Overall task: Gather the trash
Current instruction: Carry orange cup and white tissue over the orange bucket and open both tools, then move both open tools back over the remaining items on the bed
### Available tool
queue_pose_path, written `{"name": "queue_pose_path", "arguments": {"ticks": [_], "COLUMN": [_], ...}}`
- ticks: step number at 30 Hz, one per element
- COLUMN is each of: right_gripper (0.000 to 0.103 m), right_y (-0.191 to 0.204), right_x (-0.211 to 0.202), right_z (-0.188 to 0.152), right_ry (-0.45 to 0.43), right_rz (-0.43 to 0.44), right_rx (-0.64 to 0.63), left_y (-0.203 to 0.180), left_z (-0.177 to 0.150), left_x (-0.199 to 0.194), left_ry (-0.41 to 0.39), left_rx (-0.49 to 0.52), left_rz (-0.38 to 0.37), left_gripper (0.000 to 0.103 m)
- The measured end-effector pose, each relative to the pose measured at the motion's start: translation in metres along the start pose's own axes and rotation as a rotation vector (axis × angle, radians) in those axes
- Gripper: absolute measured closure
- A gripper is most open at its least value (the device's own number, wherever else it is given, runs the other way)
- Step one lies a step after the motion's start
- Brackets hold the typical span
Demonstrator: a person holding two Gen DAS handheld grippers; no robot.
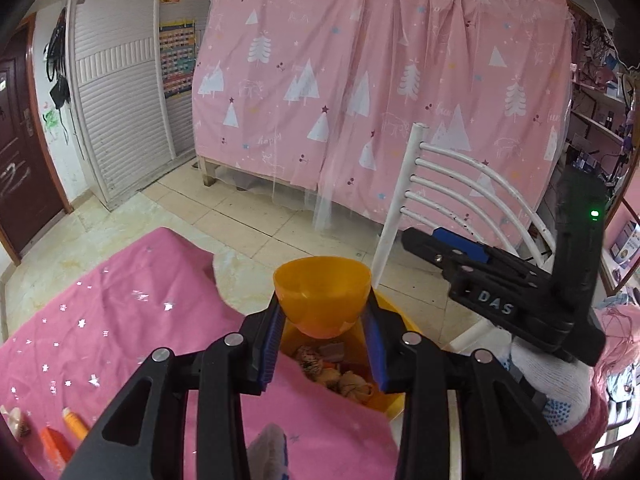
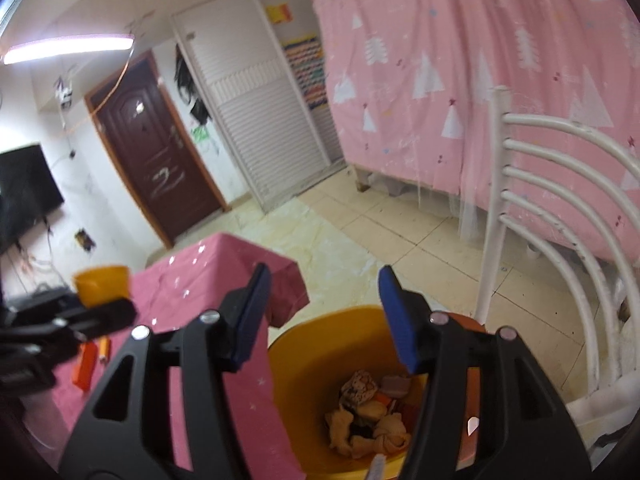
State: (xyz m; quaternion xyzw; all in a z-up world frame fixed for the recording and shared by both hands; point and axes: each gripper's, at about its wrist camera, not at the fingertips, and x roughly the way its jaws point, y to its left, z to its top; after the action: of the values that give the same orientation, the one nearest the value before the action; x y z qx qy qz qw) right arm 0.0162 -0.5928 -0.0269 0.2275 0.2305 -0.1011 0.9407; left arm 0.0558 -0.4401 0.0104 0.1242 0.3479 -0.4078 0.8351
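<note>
On the far left of the table, on the pink star-printed cloth point(image 1: 132, 320), lie two small orange items point(image 1: 66, 432) and one pale patterned scrap point(image 1: 18, 424) near the edge; they are too small to name. More to the right, the left gripper point(image 1: 323, 320) points forward and downward over the table edge. Its blue pads point(image 1: 269, 344) press on both sides of a small orange bowl point(image 1: 322, 294), so the fingers are grasping this bowl, which is held upright with the mouth up. The bowl hangs just above a yellow bin point(image 2: 304, 364) that stands beside the table. Inside the bin the trash point(image 2: 370, 420) is collected: crumpled tan and brown pieces, and one with a dark pattern.

From the right wrist view, the right gripper point(image 2: 324, 318) is directed downward at the mouth of the same bin. Its jaws stand apart and nothing is between the blue pads point(image 2: 400, 320), so the fingers are released. In the left wrist view this gripper comes in from the right side, higher than the bowl, and a hand in a white dotted glove point(image 1: 548, 384) carries it, with a pink sleeve point(image 1: 592, 420) behind.

Further right stands a white chair point(image 1: 460, 184) with curved bars, just beside the bin, and behind it hangs a pink curtain point(image 1: 360, 80) with white trees.
</note>
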Motion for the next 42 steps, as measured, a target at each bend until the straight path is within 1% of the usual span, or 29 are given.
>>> {"name": "queue_pose_path", "arguments": {"ticks": [1, 2, 3, 4, 5, 10, 21, 23, 26, 30, 35, 38, 42], "right_gripper": [0.047, 0.044, 0.043, 0.043, 0.043, 0.043, 0.041, 0.041, 0.041, 0.041, 0.041, 0.041, 0.041], "right_y": [-0.002, -0.003, -0.004, -0.003, -0.002, 0.013, 0.066, 0.079, 0.098, 0.122, 0.154, 0.173, 0.199], "right_x": [-0.001, -0.002, -0.002, -0.002, -0.001, -0.001, 0.0, 0.002, 0.007, 0.016, 0.022, 0.026, 0.031], "right_z": [0.001, 0.001, 0.002, 0.002, 0.002, -0.002, -0.017, -0.023, -0.029, -0.038, -0.041, -0.043, -0.05], "right_ry": [-0.003, -0.006, -0.009, -0.01, -0.008, -0.003, 0.027, 0.044, 0.068, 0.106, 0.124, 0.135, 0.154], "right_rz": [0.003, 0.002, 0.002, 0.008, 0.014, 0.047, 0.113, 0.142, 0.157, 0.183, 0.216, 0.237, 0.263], "right_rx": [0.005, 0.007, 0.009, 0.01, 0.008, -0.021, -0.149, -0.169, -0.2, -0.232, -0.274, -0.302, -0.34], "left_y": [0.0, -0.001, -0.002, -0.002, -0.002, 0.002, 0.041, 0.048, 0.063, 0.087, 0.116, 0.133, 0.159], "left_z": [0.001, 0.001, 0.001, 0.0, -0.001, -0.006, -0.021, -0.024, -0.028, -0.033, -0.043, -0.049, -0.058], "left_x": [0.004, 0.007, 0.01, 0.012, 0.012, 0.005, -0.053, -0.061, -0.075, -0.092, -0.108, -0.116, -0.127], "left_ry": [0.004, 0.007, 0.01, 0.011, 0.012, 0.013, -0.056, -0.065, -0.077, -0.096, -0.105, -0.113, -0.117], "left_rx": [-0.006, -0.01, -0.017, -0.022, -0.026, -0.041, -0.116, -0.124, -0.138, -0.185, -0.23, -0.253, -0.301], "left_rz": [-0.003, -0.003, -0.002, -0.004, -0.005, 0.015, 0.06, 0.071, 0.097, 0.123, 0.149, 0.178, 0.203], "left_gripper": [0.064, 0.061, 0.055, 0.051, 0.051, 0.05, 0.049, 0.049, 0.049, 0.049, 0.049, 0.049, 0.046]}}
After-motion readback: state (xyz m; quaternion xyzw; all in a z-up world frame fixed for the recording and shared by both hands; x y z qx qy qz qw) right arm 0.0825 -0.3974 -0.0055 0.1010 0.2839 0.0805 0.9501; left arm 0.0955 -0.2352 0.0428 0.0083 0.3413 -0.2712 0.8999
